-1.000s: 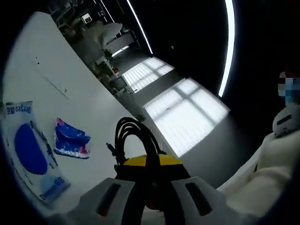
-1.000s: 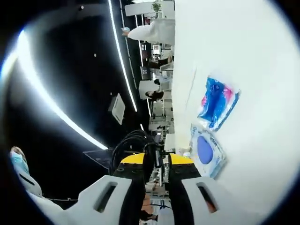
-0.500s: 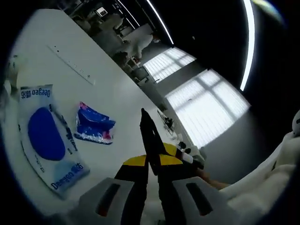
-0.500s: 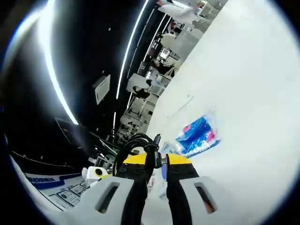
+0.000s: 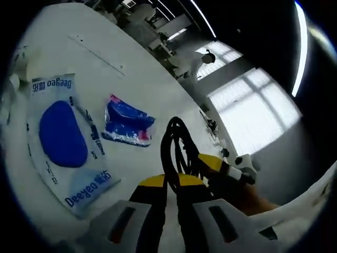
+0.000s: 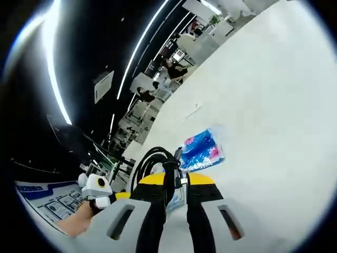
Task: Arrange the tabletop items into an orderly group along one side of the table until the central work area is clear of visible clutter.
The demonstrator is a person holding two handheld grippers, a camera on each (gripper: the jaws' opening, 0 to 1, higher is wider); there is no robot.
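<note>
- While I hold a gripper in each hand, my left gripper (image 5: 169, 196) has its jaws clamped together on a coiled black cable (image 5: 178, 150), whose loops rise just past the yellow jaw tips.
- My right gripper (image 6: 175, 196) is likewise closed on the black cable in its own view, with the loops bulging out to the left of the jaws.
- From the left gripper view, a flat white plastic pouch with a large blue oval and blue lettering (image 5: 66, 137) lies on the white table (image 5: 152, 84).
- Just beside the pouch, apart from it, lies a small crinkled blue and pink plastic packet (image 5: 127, 121).
- From the right gripper view, the same blue and pink packet sits on the table just beyond my jaw tips, to their right.
- A hand (image 6: 81, 218) shows at the lower left of the right gripper view, holding the other gripper.
- Far behind the table, both views show a dim room with long bright ceiling light strips (image 6: 55, 89) and a person in white at distant furniture.
</note>
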